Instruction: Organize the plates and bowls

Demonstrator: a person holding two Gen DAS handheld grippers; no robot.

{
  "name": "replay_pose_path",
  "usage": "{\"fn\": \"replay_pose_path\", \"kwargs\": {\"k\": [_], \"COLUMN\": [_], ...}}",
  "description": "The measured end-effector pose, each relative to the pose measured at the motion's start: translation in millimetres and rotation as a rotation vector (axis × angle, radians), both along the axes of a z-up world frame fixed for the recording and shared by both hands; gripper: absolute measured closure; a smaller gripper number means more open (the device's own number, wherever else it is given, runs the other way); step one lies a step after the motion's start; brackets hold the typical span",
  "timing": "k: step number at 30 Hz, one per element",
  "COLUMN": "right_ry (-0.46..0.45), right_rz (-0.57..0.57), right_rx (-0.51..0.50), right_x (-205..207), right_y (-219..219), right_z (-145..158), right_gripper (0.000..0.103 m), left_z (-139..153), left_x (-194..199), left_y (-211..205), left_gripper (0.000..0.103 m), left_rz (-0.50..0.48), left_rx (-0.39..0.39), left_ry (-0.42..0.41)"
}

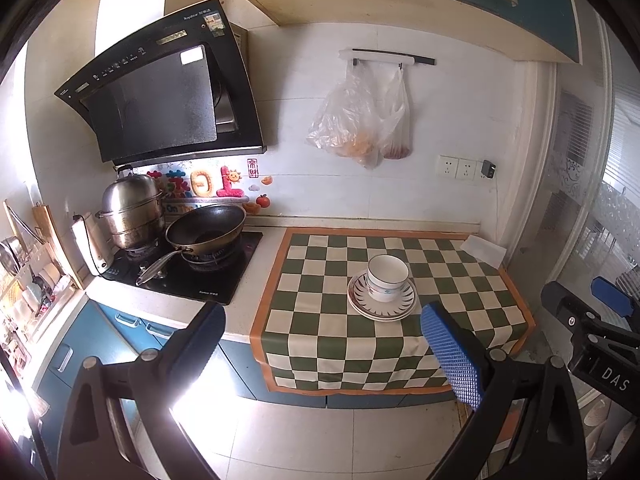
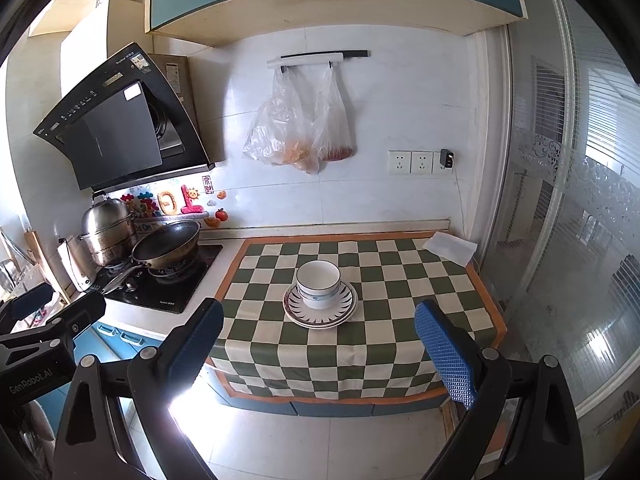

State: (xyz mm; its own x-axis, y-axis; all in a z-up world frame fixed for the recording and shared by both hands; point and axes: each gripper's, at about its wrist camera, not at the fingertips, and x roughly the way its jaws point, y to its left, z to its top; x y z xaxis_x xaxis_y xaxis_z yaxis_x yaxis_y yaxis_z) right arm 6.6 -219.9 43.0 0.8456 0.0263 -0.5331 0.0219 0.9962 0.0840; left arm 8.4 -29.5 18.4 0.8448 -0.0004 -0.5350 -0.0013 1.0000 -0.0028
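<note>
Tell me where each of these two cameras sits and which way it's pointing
Left wrist: rides the left tongs, looking forward and down at the stacked bowl and plates on the checkered cloth; its own open fingers show, plus the right tongs at the right edge.
Right wrist: rides the right tongs, facing the same counter; its own open fingers show, with the left tongs at the left edge.
Shared: bowl, plates, cloth, wok, steamer pot, hanging bags.

Left claw point(image 1: 324, 344) spread wide, holding nothing; right claw point(image 2: 320, 344) likewise, level beside it.
</note>
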Motion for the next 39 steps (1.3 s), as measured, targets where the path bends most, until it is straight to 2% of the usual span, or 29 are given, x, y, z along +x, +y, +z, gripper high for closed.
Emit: {"fn": "replay_pose_path", "kwargs": {"k": [34, 39], "right_ry": [-0.007, -0.006], "right_rz": [-0.009, -0.012], "right_rx": [-0.002, -0.002], "right_x": [2, 1], "right_y": [2, 4], "right_z": [-1, -2], "right_gripper": [0.004, 0.004], "left_z": [11, 12], "left_x": [-7, -11], "left_y": [-10, -15], "left_gripper": [0.003, 0.003], "left_rz": [0.013, 0.021], "left_rx": [0.012, 0.019], "left_ry": [-0.019, -0.042]}}
